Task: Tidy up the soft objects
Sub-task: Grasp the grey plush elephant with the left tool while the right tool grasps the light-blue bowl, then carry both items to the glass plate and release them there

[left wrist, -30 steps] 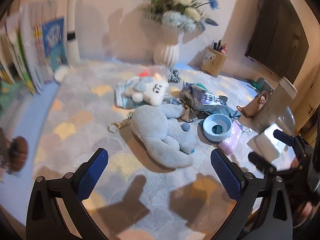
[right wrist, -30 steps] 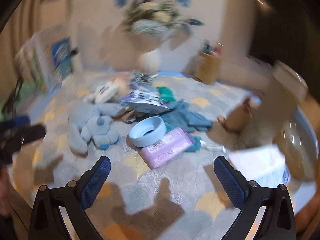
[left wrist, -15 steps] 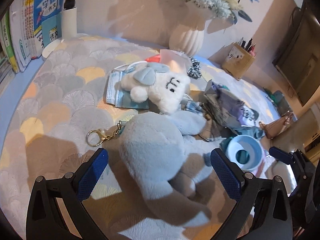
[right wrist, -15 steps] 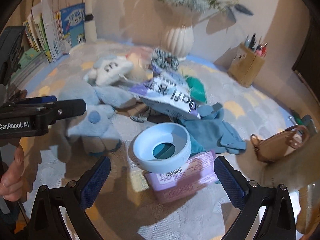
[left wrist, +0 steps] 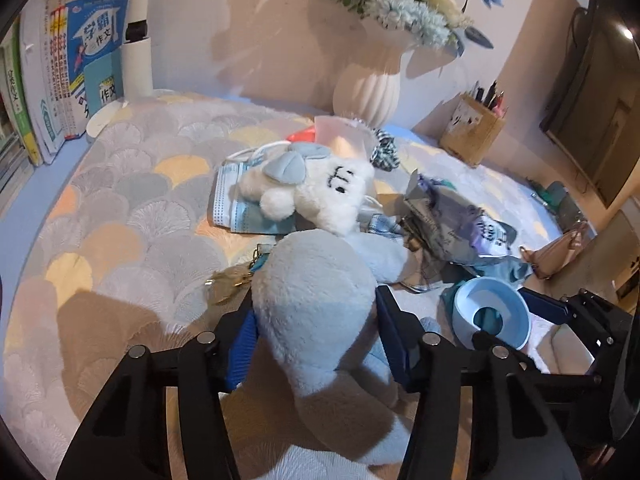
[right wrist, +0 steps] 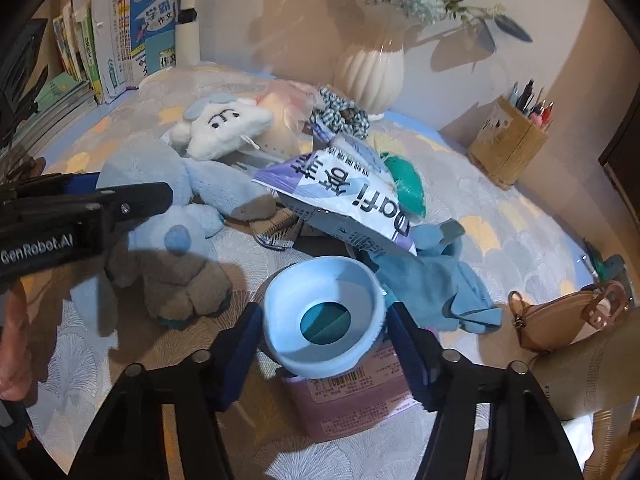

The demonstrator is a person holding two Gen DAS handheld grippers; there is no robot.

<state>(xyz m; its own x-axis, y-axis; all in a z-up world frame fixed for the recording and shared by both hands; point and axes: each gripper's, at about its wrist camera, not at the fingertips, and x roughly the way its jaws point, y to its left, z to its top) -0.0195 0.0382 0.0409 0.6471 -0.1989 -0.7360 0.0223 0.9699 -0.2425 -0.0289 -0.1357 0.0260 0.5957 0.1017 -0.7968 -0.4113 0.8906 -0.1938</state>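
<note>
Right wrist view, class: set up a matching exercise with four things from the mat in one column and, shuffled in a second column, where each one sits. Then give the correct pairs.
Things
1. blue plush toy
2. light blue bowl
3. white plush toy
4. brown purse

Places
A. far right edge of the mat
B. between the right tongs, resting on a pink packet
C. towards the back, in front of the books
D. between the left tongs

Pairs: 1-D, 2-B, 3-C, 4-A
</note>
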